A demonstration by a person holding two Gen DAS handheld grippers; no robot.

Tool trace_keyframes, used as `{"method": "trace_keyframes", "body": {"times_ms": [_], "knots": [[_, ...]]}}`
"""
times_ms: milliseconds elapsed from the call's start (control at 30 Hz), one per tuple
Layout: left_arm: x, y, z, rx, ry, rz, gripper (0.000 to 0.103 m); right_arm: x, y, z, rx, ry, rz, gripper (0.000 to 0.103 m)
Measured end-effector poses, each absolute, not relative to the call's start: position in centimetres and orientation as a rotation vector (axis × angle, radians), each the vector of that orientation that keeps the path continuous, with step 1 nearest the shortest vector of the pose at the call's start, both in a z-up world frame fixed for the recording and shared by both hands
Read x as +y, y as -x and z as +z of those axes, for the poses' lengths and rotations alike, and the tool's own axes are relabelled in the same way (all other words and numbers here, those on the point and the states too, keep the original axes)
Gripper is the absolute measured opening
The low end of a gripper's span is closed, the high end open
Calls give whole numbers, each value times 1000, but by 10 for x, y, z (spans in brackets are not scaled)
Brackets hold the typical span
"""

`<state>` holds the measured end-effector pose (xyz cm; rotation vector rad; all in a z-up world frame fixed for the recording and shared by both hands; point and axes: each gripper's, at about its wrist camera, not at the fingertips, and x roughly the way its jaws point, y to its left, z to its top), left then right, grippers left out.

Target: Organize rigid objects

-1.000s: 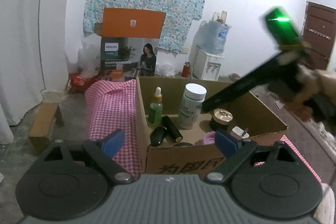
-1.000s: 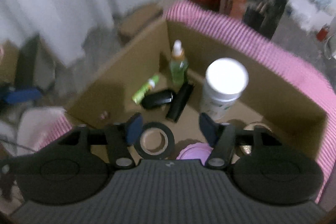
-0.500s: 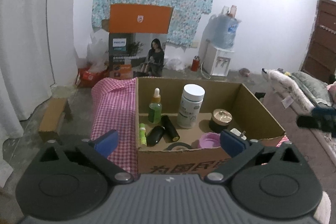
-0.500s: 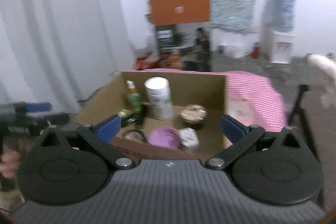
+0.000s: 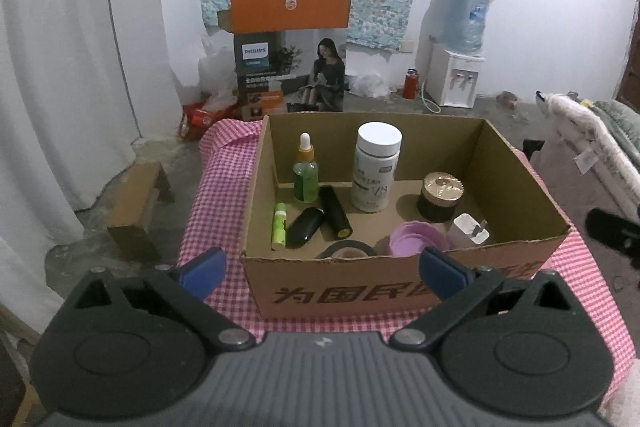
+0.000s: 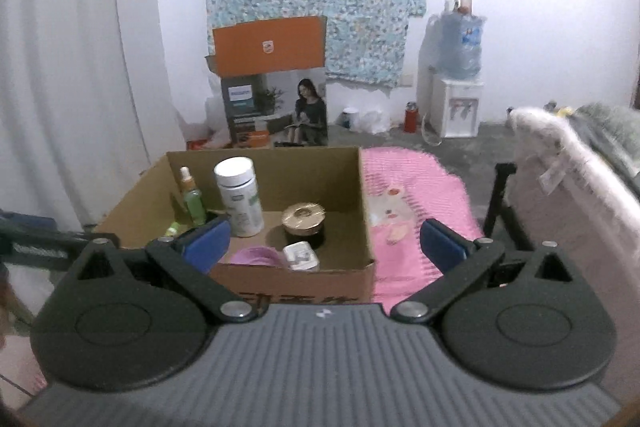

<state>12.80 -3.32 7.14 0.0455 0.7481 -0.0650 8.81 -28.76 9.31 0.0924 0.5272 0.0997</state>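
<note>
An open cardboard box (image 5: 400,287) stands on a pink checked cloth (image 5: 220,211). Inside it are a white bottle (image 5: 376,171), a green dropper bottle (image 5: 306,175), a green tube (image 5: 279,227), a black cylinder (image 5: 335,213), a tape roll (image 5: 346,251), a purple lid (image 5: 412,239), a white charger (image 5: 470,229) and a gold-lidded jar (image 5: 440,195). My left gripper (image 5: 322,271) is open and empty before the box's front wall. At the box's near right corner (image 6: 366,267) my right gripper (image 6: 325,244) hangs open and empty.
A wooden stool (image 5: 136,203) sits on the floor to the left. An orange-topped carton (image 5: 290,55) and a water dispenser (image 5: 454,75) stand by the far wall. White bedding (image 6: 580,195) lies on the right, with a pink mat (image 6: 412,207) beside the box.
The right gripper has drawn back from over the box's inside to its near right corner, and its jaws have spread. The left gripper has backed off a little and opened wider.
</note>
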Motion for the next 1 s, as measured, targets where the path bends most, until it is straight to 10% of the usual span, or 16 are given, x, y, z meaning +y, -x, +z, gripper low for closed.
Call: {"method": "trace_keyframes", "body": {"times_ms": [1000], "knots": [[-31,-142,69,800,-51,-11,103,-241,-141,64,690,-92,177,102]]}}
